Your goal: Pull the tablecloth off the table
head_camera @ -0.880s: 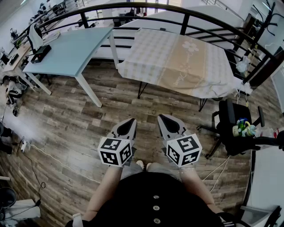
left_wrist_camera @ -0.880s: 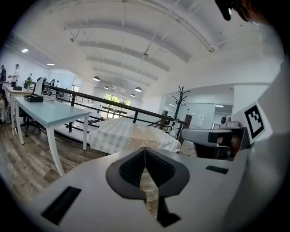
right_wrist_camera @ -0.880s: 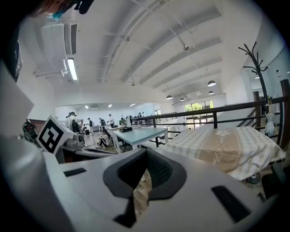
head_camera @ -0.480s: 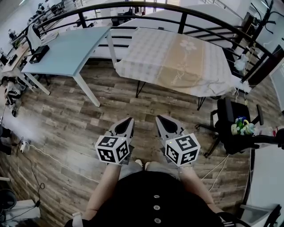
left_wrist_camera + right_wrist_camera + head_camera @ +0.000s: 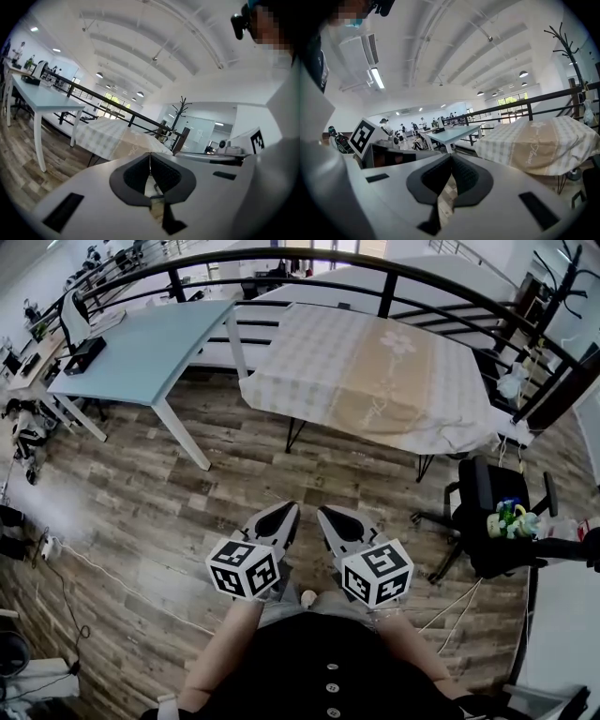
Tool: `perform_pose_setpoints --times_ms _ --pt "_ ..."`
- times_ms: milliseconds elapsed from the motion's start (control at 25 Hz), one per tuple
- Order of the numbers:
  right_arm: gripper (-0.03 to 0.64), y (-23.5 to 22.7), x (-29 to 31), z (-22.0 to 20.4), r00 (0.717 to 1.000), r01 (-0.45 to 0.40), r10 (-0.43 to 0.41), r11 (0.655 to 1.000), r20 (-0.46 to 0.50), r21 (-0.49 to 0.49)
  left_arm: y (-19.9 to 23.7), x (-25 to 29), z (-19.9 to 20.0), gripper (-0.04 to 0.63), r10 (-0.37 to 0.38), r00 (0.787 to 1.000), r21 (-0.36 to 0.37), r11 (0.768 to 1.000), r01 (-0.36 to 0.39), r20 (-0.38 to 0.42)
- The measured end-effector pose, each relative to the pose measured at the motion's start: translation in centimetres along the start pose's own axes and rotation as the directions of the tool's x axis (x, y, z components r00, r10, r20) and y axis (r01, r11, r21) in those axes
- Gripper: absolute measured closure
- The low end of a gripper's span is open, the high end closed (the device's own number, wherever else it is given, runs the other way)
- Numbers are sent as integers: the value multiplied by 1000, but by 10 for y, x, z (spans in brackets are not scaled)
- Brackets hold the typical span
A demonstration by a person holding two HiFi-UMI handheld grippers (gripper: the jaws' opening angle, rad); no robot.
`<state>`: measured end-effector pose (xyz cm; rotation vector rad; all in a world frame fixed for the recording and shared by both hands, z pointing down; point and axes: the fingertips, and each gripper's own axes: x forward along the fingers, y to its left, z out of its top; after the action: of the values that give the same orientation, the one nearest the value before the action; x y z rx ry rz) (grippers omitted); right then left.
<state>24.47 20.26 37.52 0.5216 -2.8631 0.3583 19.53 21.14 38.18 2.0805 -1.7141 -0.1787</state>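
Note:
A beige and white checked tablecloth [image 5: 375,371] with a flower print covers a table ahead of me; it also shows as the tablecloth [image 5: 110,136] in the left gripper view and the tablecloth [image 5: 534,143] in the right gripper view. My left gripper [image 5: 292,508] and right gripper [image 5: 321,512] hang side by side over the wooden floor, well short of the table. Both are shut with nothing between the jaws. Their tips point toward each other and nearly meet.
A light blue table [image 5: 150,343] stands at the left beside the covered one. A black curved railing [image 5: 384,268] runs behind both. A black office chair [image 5: 492,512] with small items on it stands at the right. A white cable [image 5: 112,577] lies on the floor at the left.
Both grippers have drawn closer together, tips angled inward. The view has shifted slightly; the tablecloth lies as before.

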Motion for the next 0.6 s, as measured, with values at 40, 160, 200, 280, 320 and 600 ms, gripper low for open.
perform_pose_setpoints --times_ms 40,160,200,280,320,600 --pt "591 -2 0 -1 1000 0 0 1000 -3 -2 0 3 0 580 -5 1000 -15 1000 5 5" --pt "591 -13 6 0 1000 11 -11 1000 -1 14 6 11 5 580 -1 1000 8 1000 1 1" --pt "591 -17 9 2 1000 18 -18 1000 1 21 10 13 7 580 2 1000 16 1000 -2 -4" --pt "589 -24 19 5 1000 27 -27 999 1 29 21 19 11 580 3 1000 11 1000 -3 -9" --pt "590 -26 26 6 1000 28 -28 999 0 31 27 23 14 580 -1 1000 4 1000 1 -12" --pt "589 -50 90 15 998 52 -51 997 -24 56 84 65 34 580 -27 998 -11 1000 27 -53"
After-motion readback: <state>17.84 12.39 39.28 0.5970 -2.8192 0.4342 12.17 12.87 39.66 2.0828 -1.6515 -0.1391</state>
